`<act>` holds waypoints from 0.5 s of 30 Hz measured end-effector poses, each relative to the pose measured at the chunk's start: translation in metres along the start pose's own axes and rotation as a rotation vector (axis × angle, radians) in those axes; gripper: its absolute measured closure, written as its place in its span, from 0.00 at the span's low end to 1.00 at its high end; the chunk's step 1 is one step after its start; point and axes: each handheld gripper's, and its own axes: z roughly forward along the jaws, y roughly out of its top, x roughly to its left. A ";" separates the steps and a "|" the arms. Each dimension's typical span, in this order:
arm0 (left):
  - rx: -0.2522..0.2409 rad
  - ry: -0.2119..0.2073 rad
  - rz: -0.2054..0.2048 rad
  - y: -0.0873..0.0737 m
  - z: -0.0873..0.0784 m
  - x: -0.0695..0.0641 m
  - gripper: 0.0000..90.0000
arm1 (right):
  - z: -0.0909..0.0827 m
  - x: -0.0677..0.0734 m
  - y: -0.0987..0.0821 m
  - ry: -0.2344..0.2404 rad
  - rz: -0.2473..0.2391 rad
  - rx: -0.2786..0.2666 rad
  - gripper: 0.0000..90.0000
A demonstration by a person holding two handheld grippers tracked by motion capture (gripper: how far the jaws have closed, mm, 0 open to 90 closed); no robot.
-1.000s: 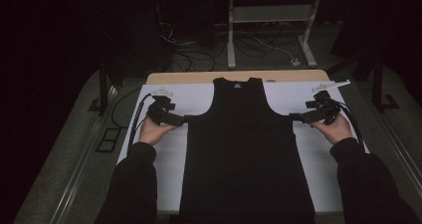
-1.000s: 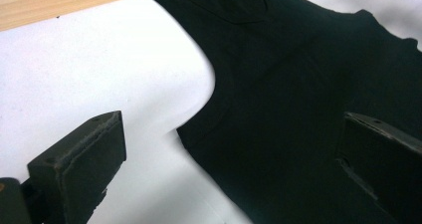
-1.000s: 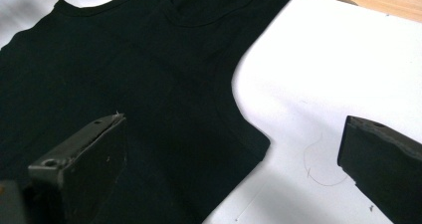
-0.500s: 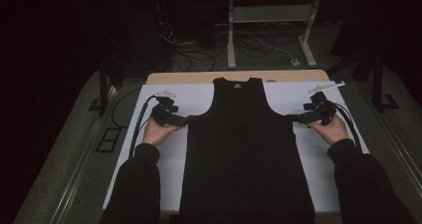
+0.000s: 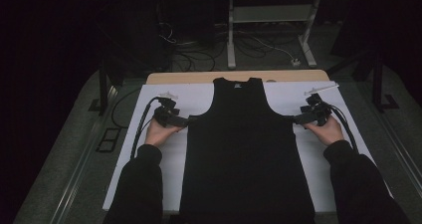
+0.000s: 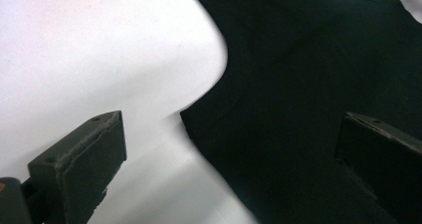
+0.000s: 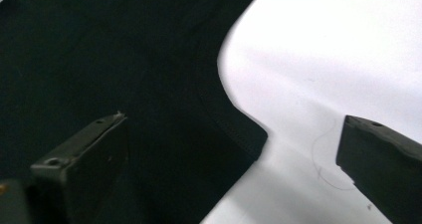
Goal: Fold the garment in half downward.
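A black tank top (image 5: 247, 154) is lying flat on the white sheet (image 5: 199, 97) covering the table, neck away from the person. It is looking light, soft and floppy, so the underarm corners (image 6: 191, 115) are probably the best places to pinch. The left gripper (image 5: 186, 120) and right gripper (image 5: 296, 119) are sitting at those corners, jaws wide apart, straddling the fabric edge and clamping nothing

High view dim, room around table near black; light falls from above onto white table cover (image 5: 164, 159), brightest area in frame. Black tank top (image 5: 246, 149) reads as flat dark shape, folds lost. Left gripper view: white surface (image 6: 74, 45) slightly overexposed, garment edge motion-blurred, near jaws soft. Right gripper view sharper, seam stitching visible, soft shadow beside garment edge.
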 end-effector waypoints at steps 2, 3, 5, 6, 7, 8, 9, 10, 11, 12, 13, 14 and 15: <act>0.006 -0.001 -0.006 -0.001 0.003 0.001 0.00 | 0.002 -0.001 -0.001 0.005 0.008 0.004 0.02; 0.007 -0.001 -0.009 -0.001 0.004 0.000 0.00 | 0.004 -0.001 -0.001 0.007 0.012 0.005 0.03; 0.009 0.006 -0.006 -0.002 0.006 0.000 0.00 | 0.006 -0.002 -0.001 0.013 0.016 0.008 0.04; 0.004 0.007 -0.003 -0.002 0.006 0.000 0.02 | 0.007 -0.002 -0.002 0.015 0.017 0.008 0.05; -0.002 0.003 0.004 -0.002 0.006 -0.001 0.05 | 0.008 -0.002 -0.002 0.019 0.017 0.010 0.07; 0.000 -0.003 0.001 -0.002 0.007 0.000 0.07 | 0.009 -0.002 -0.002 0.023 0.011 0.014 0.08; -0.002 -0.009 -0.006 -0.002 0.008 0.000 0.07 | 0.010 -0.002 -0.003 0.018 0.002 0.020 0.09; 0.005 -0.008 0.002 -0.002 0.009 0.000 0.08 | 0.011 -0.001 -0.003 0.014 0.002 0.028 0.12; 0.005 -0.006 0.003 -0.002 0.009 -0.001 0.11 | 0.012 -0.001 -0.004 0.012 0.002 0.034 0.15; 0.005 -0.008 0.003 -0.003 0.009 -0.001 0.13 | 0.012 -0.002 -0.004 0.010 0.006 0.034 0.15; 0.004 -0.013 0.002 -0.003 0.009 0.000 0.13 | 0.013 -0.002 -0.004 0.011 0.007 0.036 0.16; 0.005 -0.012 0.001 -0.003 0.010 0.000 0.15 | 0.013 -0.002 -0.005 0.007 0.009 0.038 0.18; 0.007 -0.005 -0.002 -0.003 0.010 0.000 0.15 | 0.014 -0.002 -0.005 0.003 0.012 0.038 0.20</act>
